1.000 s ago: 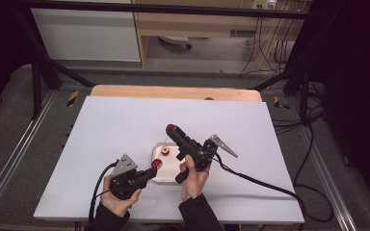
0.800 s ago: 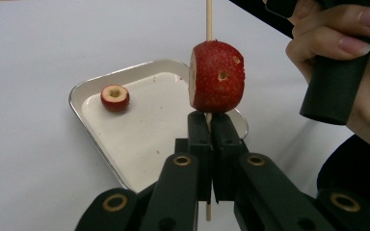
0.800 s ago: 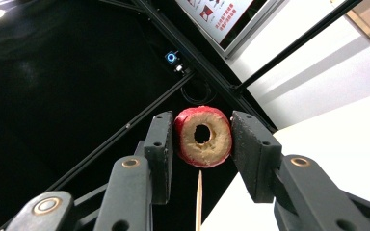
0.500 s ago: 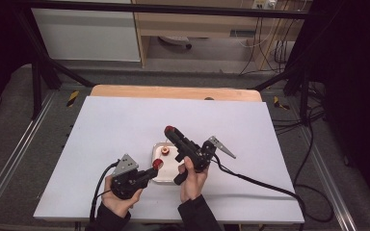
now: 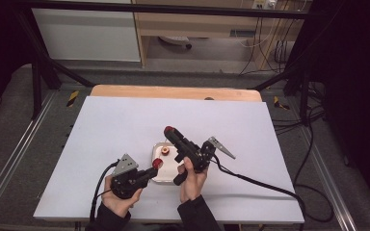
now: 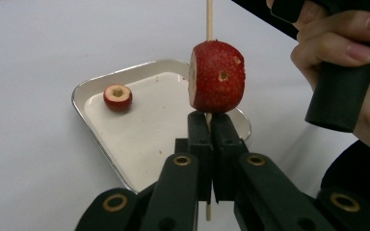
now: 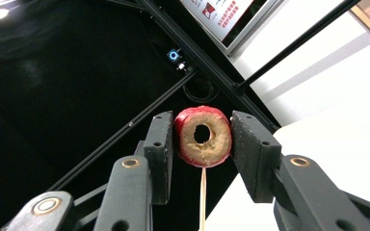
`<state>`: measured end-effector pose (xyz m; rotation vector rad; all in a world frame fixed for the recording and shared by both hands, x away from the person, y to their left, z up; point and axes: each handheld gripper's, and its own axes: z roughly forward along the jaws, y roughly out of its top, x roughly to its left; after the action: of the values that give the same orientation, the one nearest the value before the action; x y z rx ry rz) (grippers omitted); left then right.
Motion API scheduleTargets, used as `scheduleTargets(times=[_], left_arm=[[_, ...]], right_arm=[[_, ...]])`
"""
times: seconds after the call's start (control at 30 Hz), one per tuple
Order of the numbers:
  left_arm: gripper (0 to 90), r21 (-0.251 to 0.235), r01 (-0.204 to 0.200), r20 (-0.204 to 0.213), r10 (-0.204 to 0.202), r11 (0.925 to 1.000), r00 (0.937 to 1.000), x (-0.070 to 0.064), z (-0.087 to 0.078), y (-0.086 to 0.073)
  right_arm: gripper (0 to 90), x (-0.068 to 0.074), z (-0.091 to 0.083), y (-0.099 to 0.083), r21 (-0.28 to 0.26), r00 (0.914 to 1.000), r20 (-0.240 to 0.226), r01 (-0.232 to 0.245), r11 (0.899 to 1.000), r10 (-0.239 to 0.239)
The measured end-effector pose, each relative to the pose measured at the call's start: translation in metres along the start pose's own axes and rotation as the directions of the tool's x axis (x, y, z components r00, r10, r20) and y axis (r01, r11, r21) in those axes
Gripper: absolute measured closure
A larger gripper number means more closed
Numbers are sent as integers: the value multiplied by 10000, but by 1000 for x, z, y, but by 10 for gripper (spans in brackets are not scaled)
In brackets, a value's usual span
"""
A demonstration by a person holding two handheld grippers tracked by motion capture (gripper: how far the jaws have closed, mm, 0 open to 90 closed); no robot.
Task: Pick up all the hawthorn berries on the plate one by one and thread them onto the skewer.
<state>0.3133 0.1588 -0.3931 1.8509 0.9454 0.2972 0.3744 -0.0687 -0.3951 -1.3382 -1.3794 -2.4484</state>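
Observation:
My left gripper (image 6: 211, 118) is shut on a thin wooden skewer (image 6: 208, 19) that stands upright. A red fruit piece (image 6: 217, 77) is threaded on the skewer just above the jaws. My right gripper (image 7: 202, 137) is shut on a red fruit ring (image 7: 188, 144) with a hole through its pale middle, and the skewer's tip (image 7: 203, 202) shows just below it. In the high view the left gripper (image 5: 153, 168) sits at the near edge of a small metal tray (image 5: 166, 172), and the right gripper (image 5: 169, 131) points up and away above the tray. Another fruit piece (image 6: 117, 96) lies in the tray (image 6: 125, 159).
The white table sheet (image 5: 125, 125) spreads wide around the tray. The right hand (image 6: 337, 57) holds its gripper handle close beside the skewer. A cable (image 5: 260, 180) trails right across the table from the right gripper. Black frame bars (image 7: 289, 48) stand beyond the table.

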Motion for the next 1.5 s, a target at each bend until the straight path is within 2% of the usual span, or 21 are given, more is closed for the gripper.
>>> scheduleTargets(times=[0.4, 0.6, 0.77, 0.9, 1.07, 1.2, 1.27, 1.33, 1.5], left_arm=[[884, -59, 298, -97, -299, 9995, 9995, -1, 3, 0], [886, -30, 124, -292, -125, 9999, 9995, -2, 4, 0], [886, -47, 219, -232, -220, 9997, 9995, 0, 4, 0], [887, -260, 201, -121, -204, 9995, 9997, 0, 2, 2], [887, -353, 229, -124, -233, 9991, 9997, 2, 0, 6], [888, -177, 102, -245, -107, 9998, 9996, 0, 3, 5], [888, -126, 64, -183, -67, 9999, 9998, 0, 4, 4], [888, -169, -93, -145, 91, 9998, 9999, -1, 5, 4], [888, -206, -172, -87, 171, 9996, 9998, 0, 5, 4]], right_arm=[[616, -2, 0, -9, 127, 10000, 51, -77, 9999, 76], [620, 0, -2, -11, 269, 9998, 156, -137, 9995, 132], [625, 2, -3, -9, 421, 9997, 234, 29, 9991, -38], [627, 3, -3, -8, 553, 9994, 216, 251, 9982, -264], [630, 4, -4, -9, 524, 9996, 96, 272, 9983, -277], [632, 4, -5, -15, 612, 9996, 135, 259, 9978, -268], [632, 5, -6, -16, 690, 9988, 172, 440, 9966, -453], [632, 7, -7, -15, 800, 9984, 200, 515, 9955, -532], [634, 10, -9, -10, 1121, 9966, 261, 750, 9909, -784]])
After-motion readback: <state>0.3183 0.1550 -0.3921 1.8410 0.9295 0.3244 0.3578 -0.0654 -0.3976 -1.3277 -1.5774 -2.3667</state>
